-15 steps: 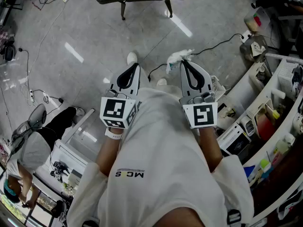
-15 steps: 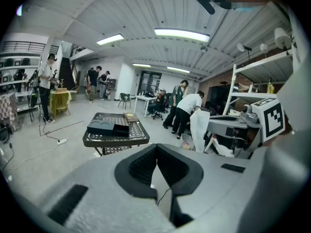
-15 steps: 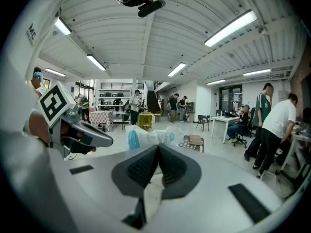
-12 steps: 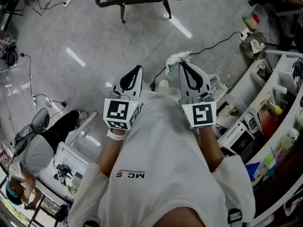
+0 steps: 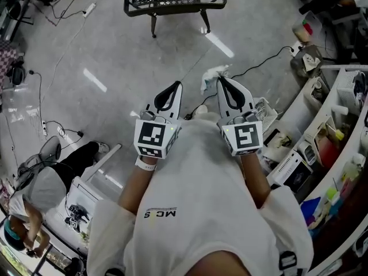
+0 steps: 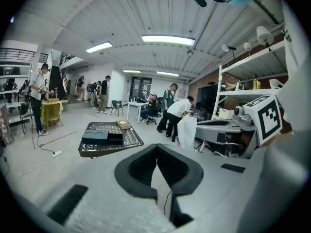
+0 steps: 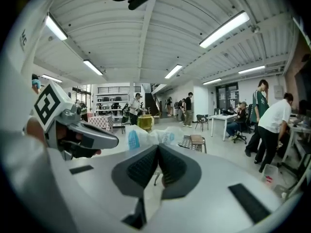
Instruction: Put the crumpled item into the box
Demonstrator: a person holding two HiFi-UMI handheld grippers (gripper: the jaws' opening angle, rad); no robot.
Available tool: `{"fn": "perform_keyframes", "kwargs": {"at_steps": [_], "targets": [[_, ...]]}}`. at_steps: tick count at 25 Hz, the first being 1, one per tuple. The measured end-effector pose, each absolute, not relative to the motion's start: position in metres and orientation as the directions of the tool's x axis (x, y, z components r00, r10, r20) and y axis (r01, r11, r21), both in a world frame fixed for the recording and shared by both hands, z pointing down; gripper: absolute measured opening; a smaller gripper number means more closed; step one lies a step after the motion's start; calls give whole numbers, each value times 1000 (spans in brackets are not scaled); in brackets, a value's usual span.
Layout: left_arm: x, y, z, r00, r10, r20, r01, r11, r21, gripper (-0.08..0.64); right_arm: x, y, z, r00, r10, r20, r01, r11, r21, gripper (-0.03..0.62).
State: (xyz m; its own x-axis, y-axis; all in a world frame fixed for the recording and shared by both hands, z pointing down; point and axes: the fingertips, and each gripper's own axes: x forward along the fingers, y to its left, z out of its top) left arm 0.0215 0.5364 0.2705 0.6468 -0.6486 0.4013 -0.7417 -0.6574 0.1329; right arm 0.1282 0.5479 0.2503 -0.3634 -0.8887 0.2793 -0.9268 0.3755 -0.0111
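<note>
1. Judged from here, the carry calls for a firm pinch from the right hand-held gripper (image 7: 156,147) until the load hangs directly over the box. A low release should then stop the light wad drifting or snagging on the rim.
2. That hand-held gripper's jaws are closed on the crumpled item (image 7: 146,136), a white wad with blue print that bulges past the tips toward 11 o'clock.
3. At its 9 o'clock, the left hand-held gripper (image 6: 156,147) is held alongside. Its jaws meet at the tips, with nothing between them.
4. Both are raised in front of the person's chest, above a grey floor (image 5: 115,50).
5. Well apart at 12 o'clock stands a black mesh desk (image 6: 112,149). The dark box (image 6: 102,136) rests on it, with a smaller tan box (image 6: 123,124) near its 1 o'clock. The crumpled item is not yet near either.
</note>
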Motion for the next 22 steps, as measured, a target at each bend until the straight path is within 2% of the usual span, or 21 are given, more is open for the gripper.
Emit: {"fn": "perform_keyframes", "kwargs": {"at_steps": [5, 10, 16, 22], "targets": [[33, 537, 276, 622, -677, 393, -770, -621, 149, 23, 136, 543, 258, -440, -862, 250, -898, 421, -128, 20], [28, 515, 284, 599, -680, 422, -789, -592, 166, 24, 131, 517, 268, -465, -843, 270, -885, 449, -121, 20], [16, 426, 299, 585, -684, 436, -802, -568, 184, 24, 117, 433, 279, -497, -815, 299, -865, 491, -100, 20], [12, 301, 294, 633, -632, 446, -759, -620, 198, 23, 113, 315, 265, -435, -842, 318, -897, 434, -80, 20]]}}
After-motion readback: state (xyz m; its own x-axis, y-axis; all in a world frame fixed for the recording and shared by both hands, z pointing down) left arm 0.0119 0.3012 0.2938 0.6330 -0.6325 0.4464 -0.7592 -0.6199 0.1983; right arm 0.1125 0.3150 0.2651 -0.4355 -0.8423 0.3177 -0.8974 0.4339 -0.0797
